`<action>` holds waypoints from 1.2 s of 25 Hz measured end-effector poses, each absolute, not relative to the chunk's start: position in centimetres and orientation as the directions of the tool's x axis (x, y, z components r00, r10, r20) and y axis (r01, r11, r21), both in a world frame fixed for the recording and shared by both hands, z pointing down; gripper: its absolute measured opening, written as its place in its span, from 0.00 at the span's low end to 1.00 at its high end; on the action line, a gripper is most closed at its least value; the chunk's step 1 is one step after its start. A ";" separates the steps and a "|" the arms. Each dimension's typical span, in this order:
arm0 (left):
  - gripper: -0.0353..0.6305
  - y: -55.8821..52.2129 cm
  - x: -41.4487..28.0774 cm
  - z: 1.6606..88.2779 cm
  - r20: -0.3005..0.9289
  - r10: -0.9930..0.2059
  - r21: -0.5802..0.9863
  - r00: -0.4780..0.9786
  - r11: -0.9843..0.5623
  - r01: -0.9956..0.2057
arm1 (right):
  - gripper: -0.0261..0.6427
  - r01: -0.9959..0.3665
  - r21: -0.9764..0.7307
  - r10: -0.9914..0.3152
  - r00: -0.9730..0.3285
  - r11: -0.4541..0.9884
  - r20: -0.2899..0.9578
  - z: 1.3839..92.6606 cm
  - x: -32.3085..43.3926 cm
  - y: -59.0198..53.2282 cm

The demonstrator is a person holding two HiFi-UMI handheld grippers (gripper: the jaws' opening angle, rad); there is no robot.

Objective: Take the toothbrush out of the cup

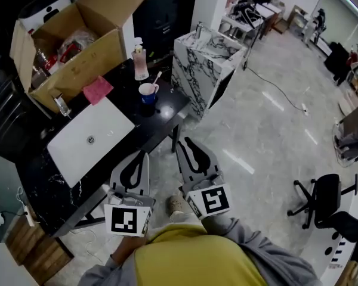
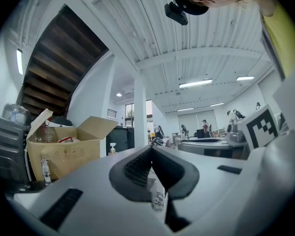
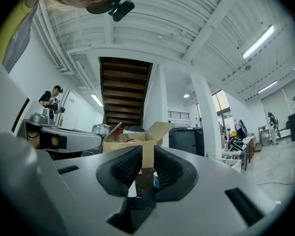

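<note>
A blue and white cup [image 1: 148, 94] stands on the black table [image 1: 161, 115] near its right end, and a white toothbrush [image 1: 156, 78] leans out of it. Both grippers hang level in front of the table, short of the cup. My left gripper [image 1: 143, 155] [image 2: 151, 150] has its tips touching and holds nothing. The jaws of my right gripper [image 1: 187, 142] [image 3: 147, 149] stand a little apart, with nothing between them. Through that gap the right gripper view shows the cup [image 3: 156, 180] farther off on the table.
A white sink basin [image 1: 89, 139] lies left of the cup, with a pink cloth [image 1: 97, 90] and an open cardboard box [image 1: 71, 46] behind it. A soap bottle [image 1: 141, 58] stands just behind the cup. A marble block [image 1: 206, 64] is right of the table; an office chair [image 1: 322, 198] is far right.
</note>
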State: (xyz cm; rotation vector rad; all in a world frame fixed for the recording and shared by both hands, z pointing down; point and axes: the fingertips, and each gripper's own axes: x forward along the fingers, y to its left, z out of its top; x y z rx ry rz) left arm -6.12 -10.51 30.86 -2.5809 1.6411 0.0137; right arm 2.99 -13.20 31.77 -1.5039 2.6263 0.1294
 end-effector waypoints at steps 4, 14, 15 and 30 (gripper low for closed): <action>0.06 -14.4 -5.1 31.1 -0.054 -0.920 -0.072 0.387 -0.383 -0.921 | 0.18 -0.839 0.016 -0.831 -0.542 0.544 -0.126 32.7 4.0 -17.7; 0.06 -20.3 -4.5 32.9 0.011 -0.940 -0.050 0.341 -0.341 -0.939 | 0.20 -0.798 -0.009 -0.797 -0.600 0.602 -0.072 36.9 3.7 -26.0; 0.06 -20.9 -4.6 33.2 0.017 -0.941 -0.052 0.338 -0.338 -0.940 | 0.20 -0.795 -0.012 -0.794 -0.604 0.606 -0.070 37.3 3.5 -26.7; 0.06 -32.6 -9.1 36.4 0.062 -0.923 -0.067 0.379 -0.383 -0.921 | 0.23 -0.791 -0.089 -0.795 -0.606 0.605 -0.012 43.4 -1.6 -39.6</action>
